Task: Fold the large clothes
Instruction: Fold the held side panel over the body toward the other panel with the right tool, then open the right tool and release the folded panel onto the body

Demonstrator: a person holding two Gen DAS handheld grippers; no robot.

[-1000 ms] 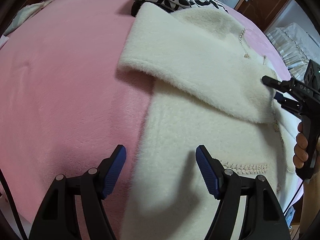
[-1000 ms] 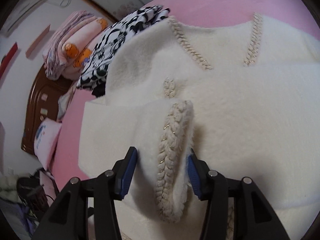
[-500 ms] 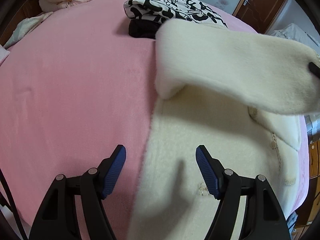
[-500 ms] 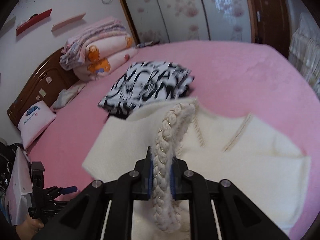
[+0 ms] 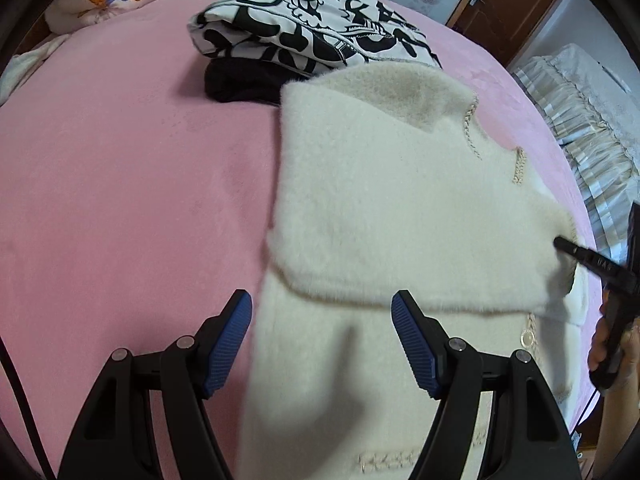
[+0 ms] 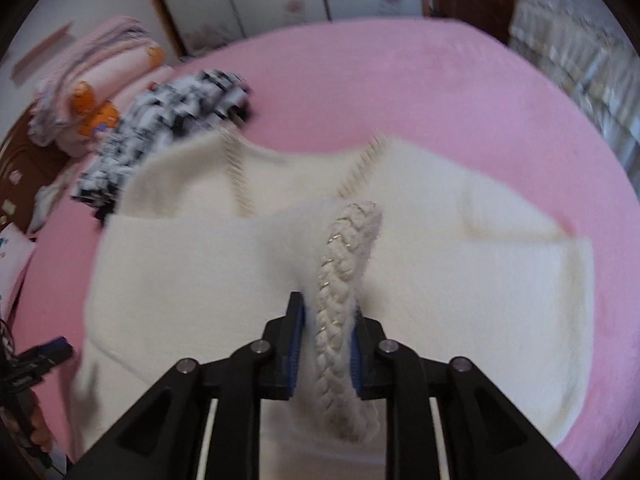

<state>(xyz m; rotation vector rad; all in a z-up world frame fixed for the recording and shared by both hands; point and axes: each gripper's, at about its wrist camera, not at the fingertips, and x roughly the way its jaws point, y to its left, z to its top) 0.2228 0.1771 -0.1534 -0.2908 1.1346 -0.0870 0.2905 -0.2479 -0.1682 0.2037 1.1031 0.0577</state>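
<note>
Right wrist view: right gripper (image 6: 326, 344) clamped on the braided cuff (image 6: 340, 280) of the cream coat (image 5: 380, 208), sleeve held across its body on the pink bed (image 5: 132, 184). Left gripper (image 5: 322, 344) fingers wide apart over coat's edge.

A folded black-and-white garment (image 5: 320, 20) lies on the pink bedspread (image 5: 120, 180).

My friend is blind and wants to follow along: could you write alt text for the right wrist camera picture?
The right gripper is shut on the braided cuff of a fluffy cream coat, holding that sleeve across the coat's body. The coat lies on a pink bedspread, with a folded black-and-white garment at the far left.
</note>
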